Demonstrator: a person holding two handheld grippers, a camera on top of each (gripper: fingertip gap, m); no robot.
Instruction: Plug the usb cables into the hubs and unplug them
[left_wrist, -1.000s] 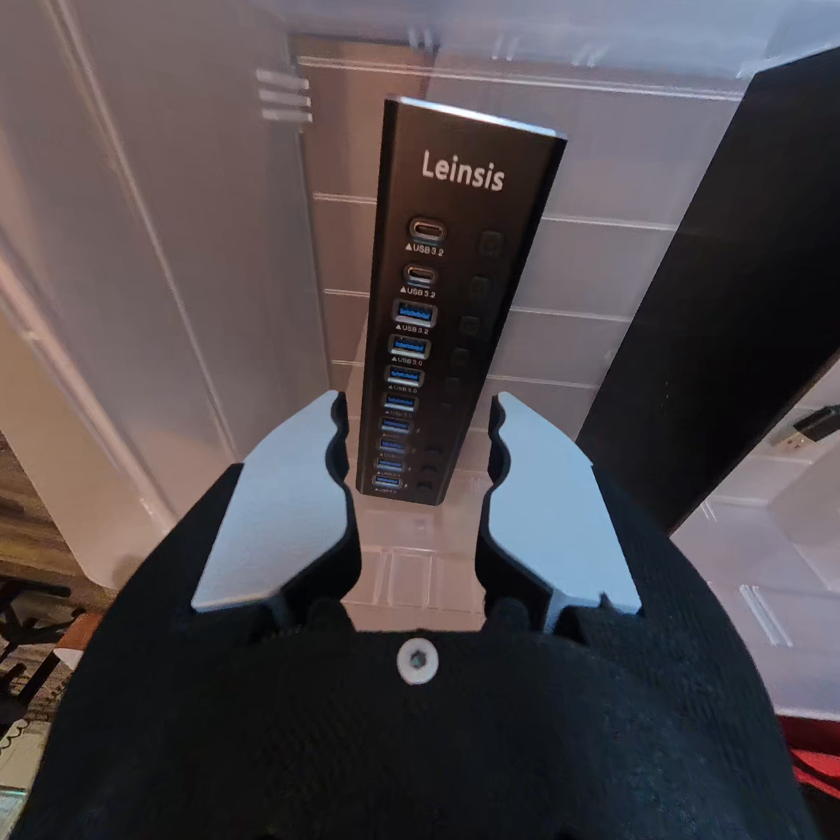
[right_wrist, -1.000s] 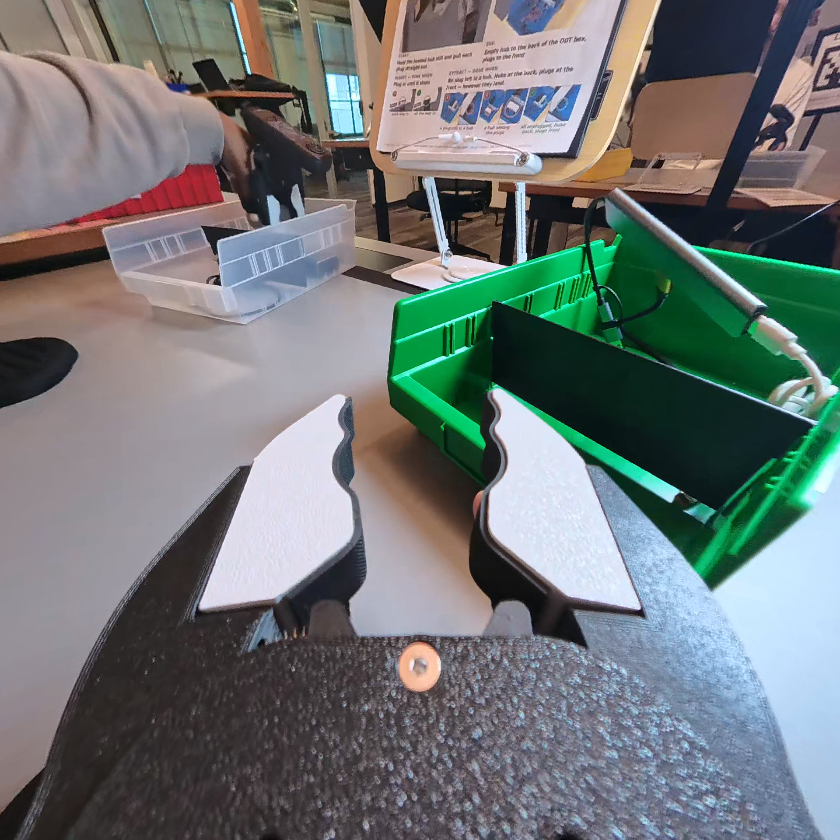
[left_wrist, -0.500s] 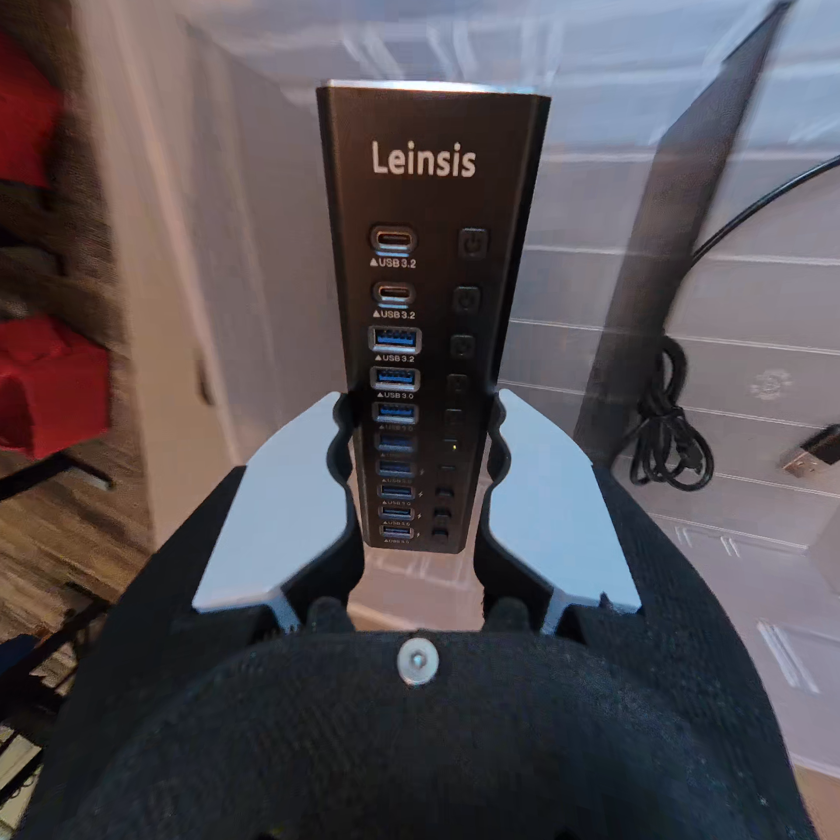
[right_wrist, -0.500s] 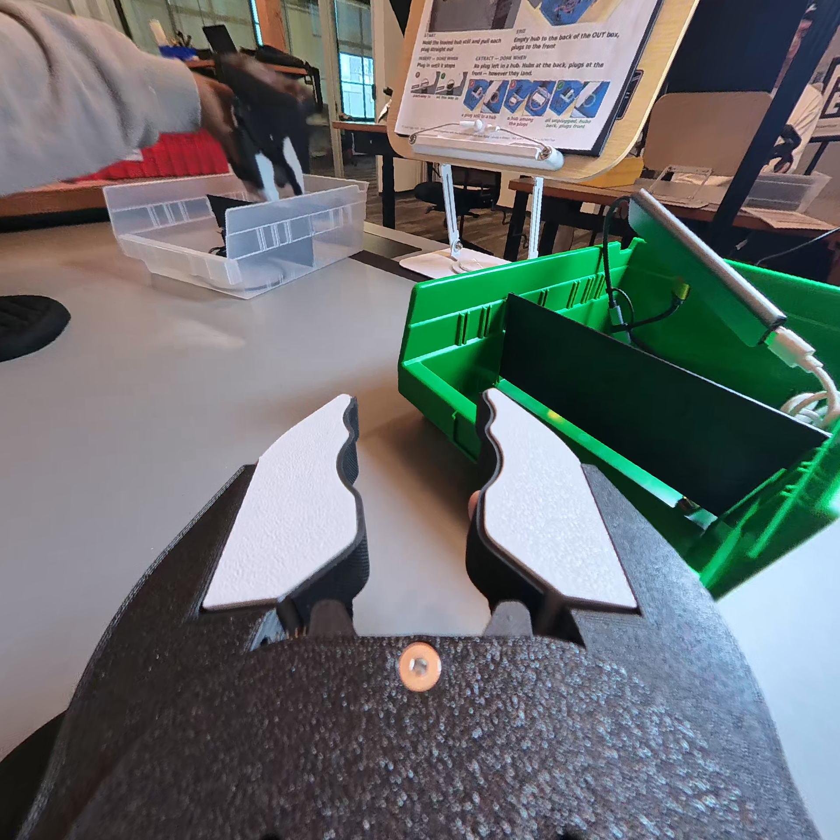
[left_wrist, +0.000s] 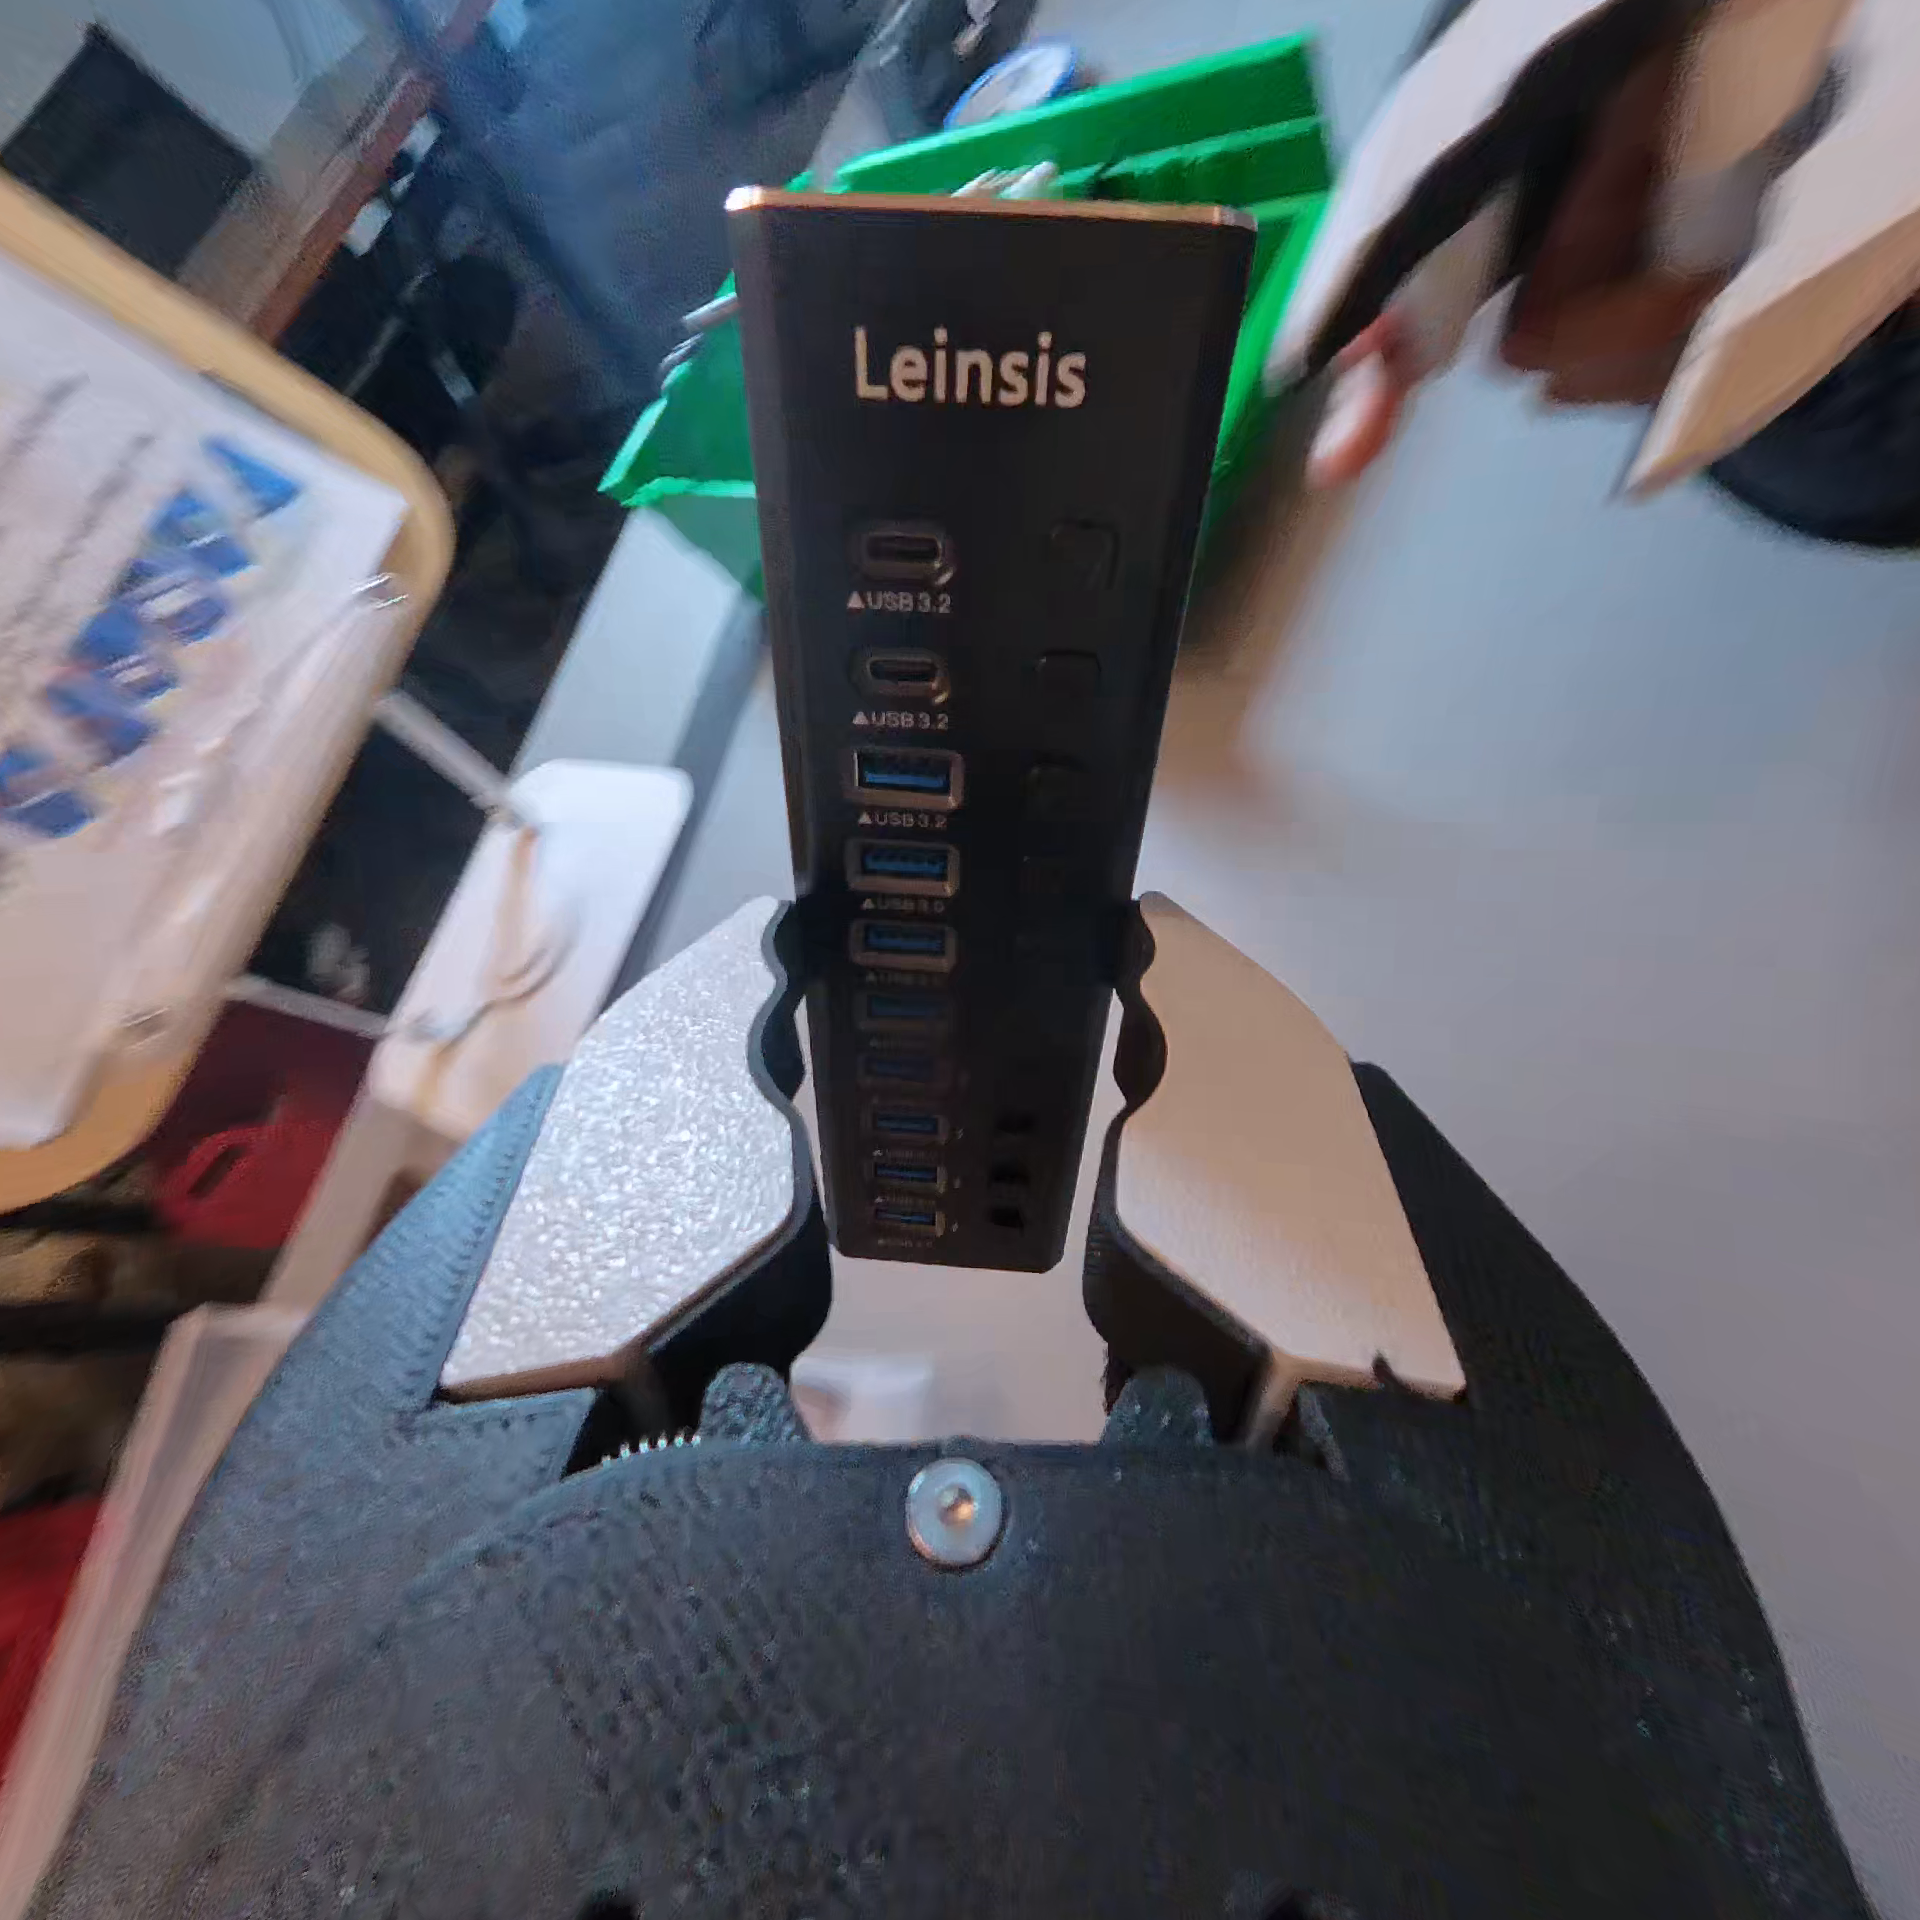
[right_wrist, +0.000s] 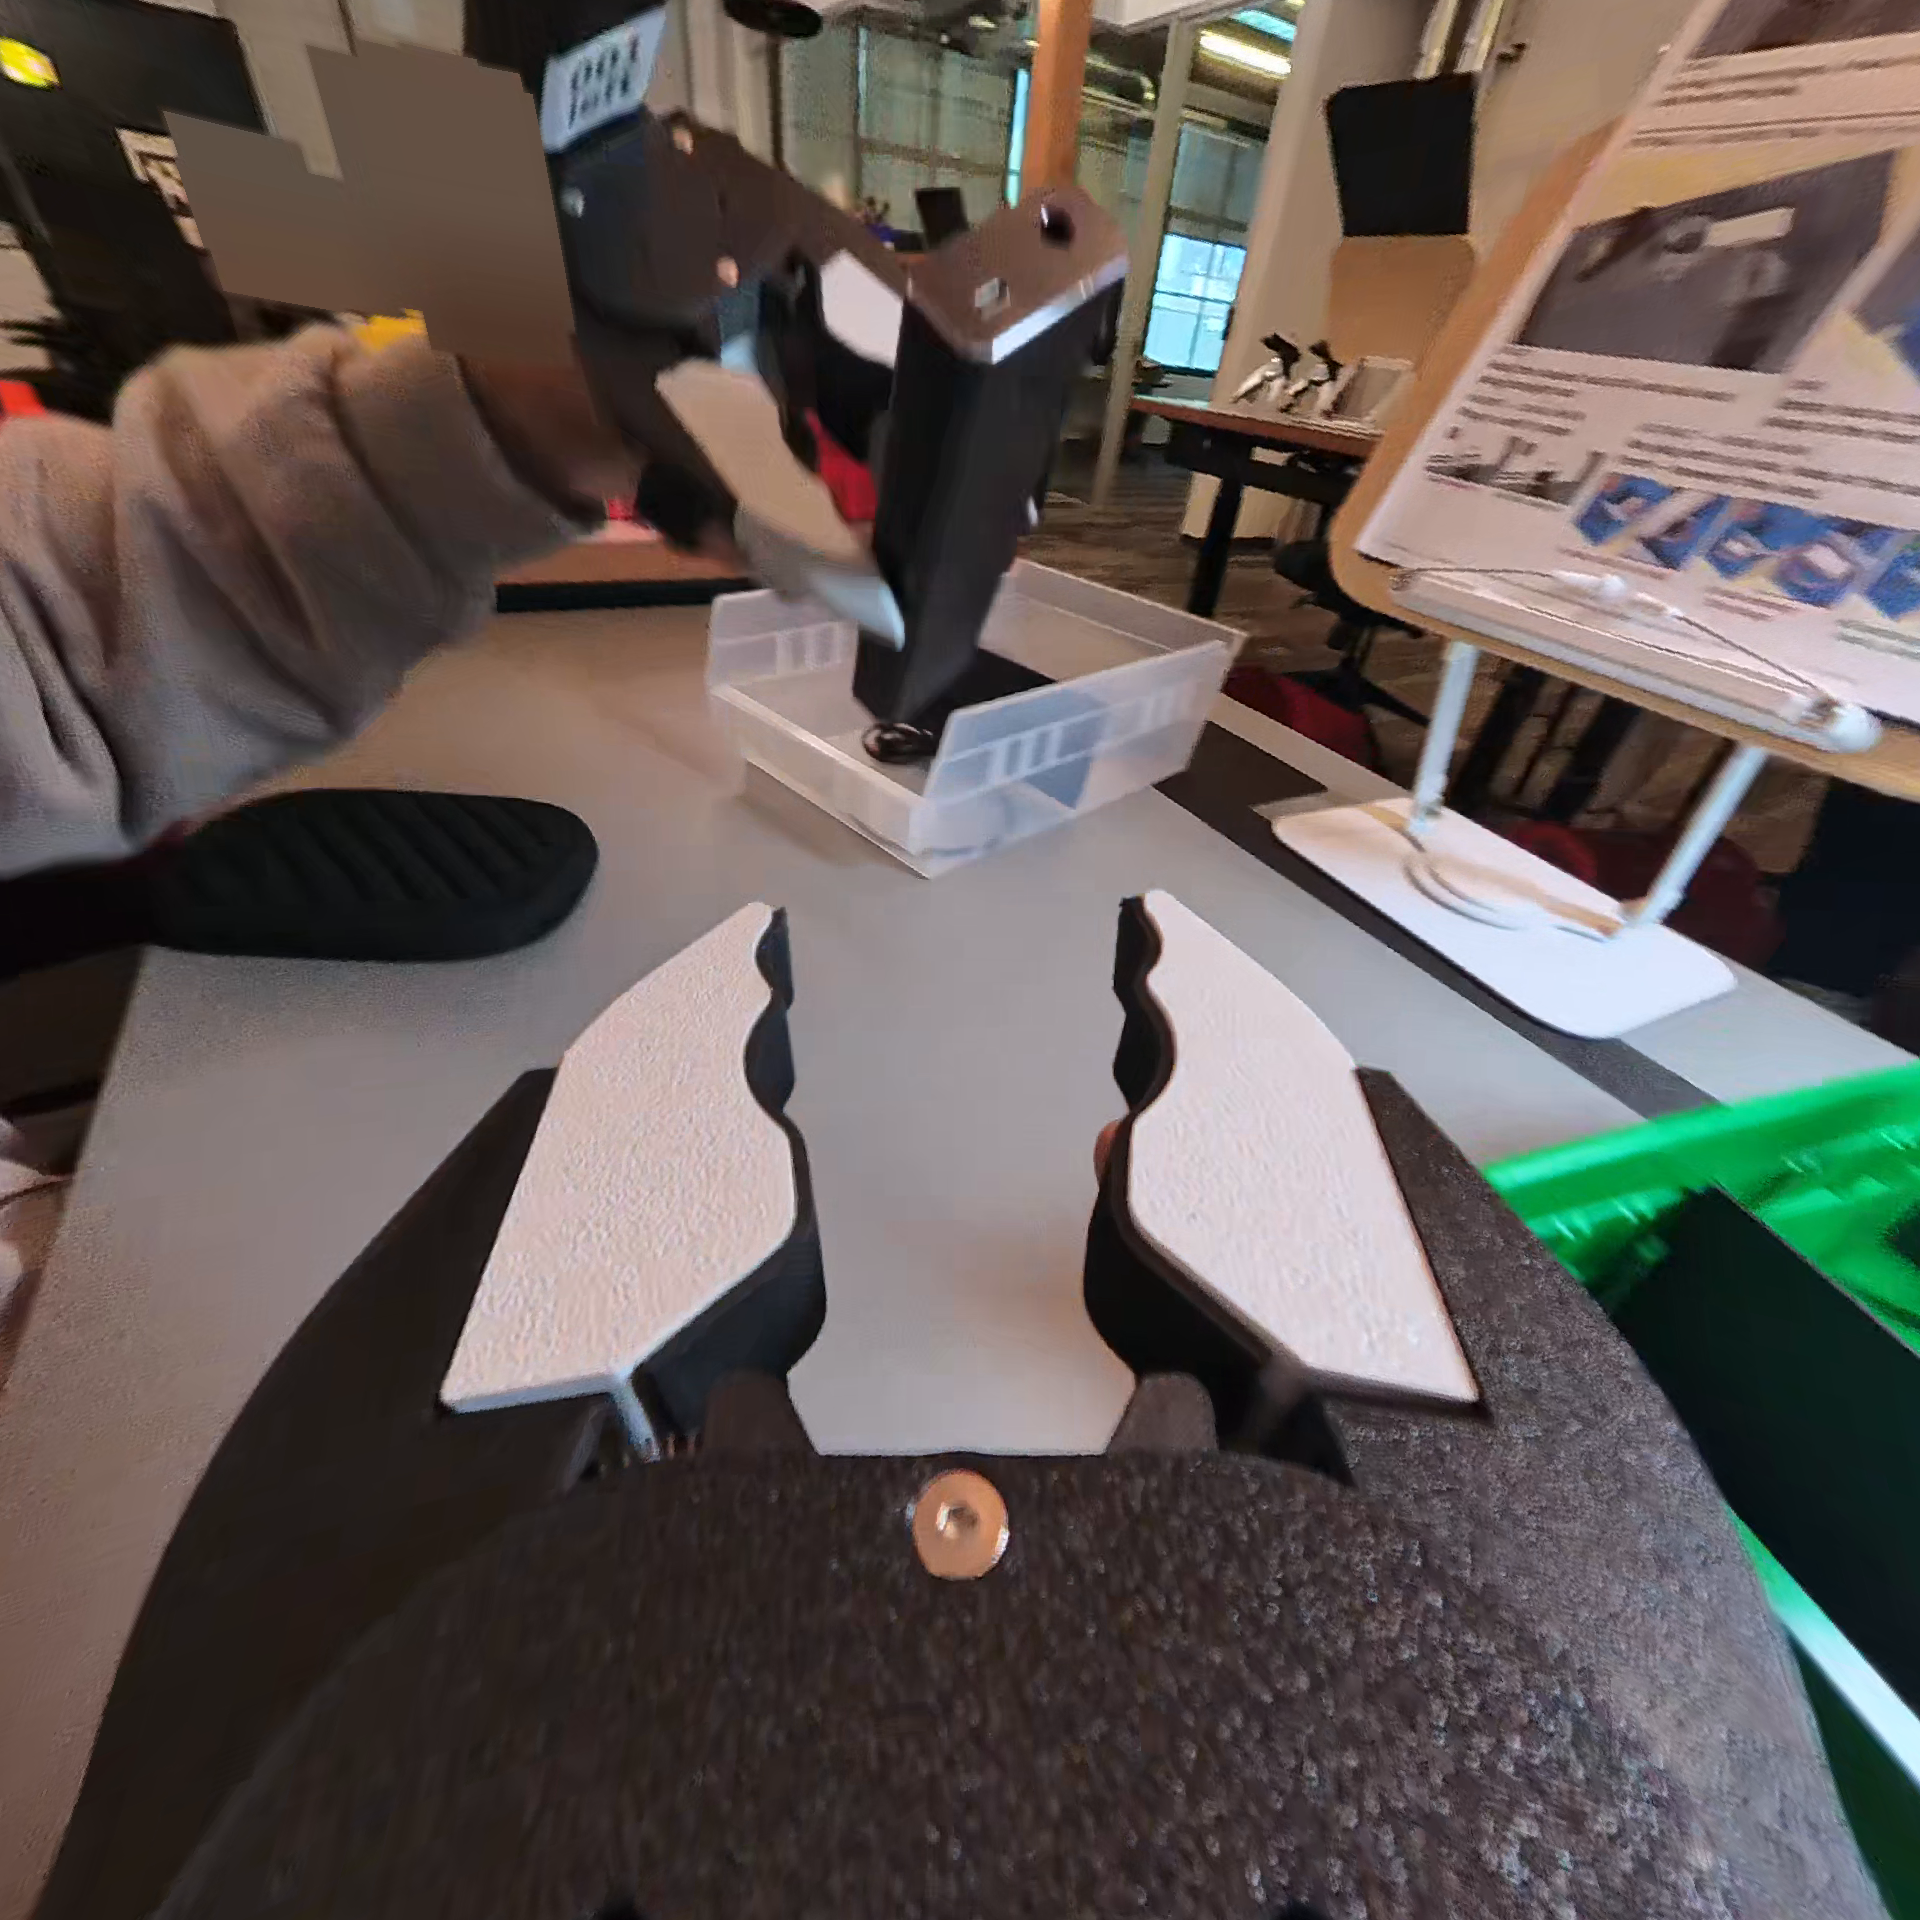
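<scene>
Lifted clear of the clear bin since a second ago, with the black hub now carried in the air above the grey table. Left gripper clamped on the hub's lower half, both pads pressed to its long edges. Long axis running straight out along the fingers, far end beyond the tips, port face toward the camera, ports in one column. Seen from the right wrist: same hub tilted, hanging over the clear bin, a coiled black cable lying under it in that bin.

Ahead of the left fingertips, blurred: green bin. Left of them, instruction board on its white stand.

Right gripper spread apart, nothing between its pads, table beneath; green bin at its right side.
</scene>
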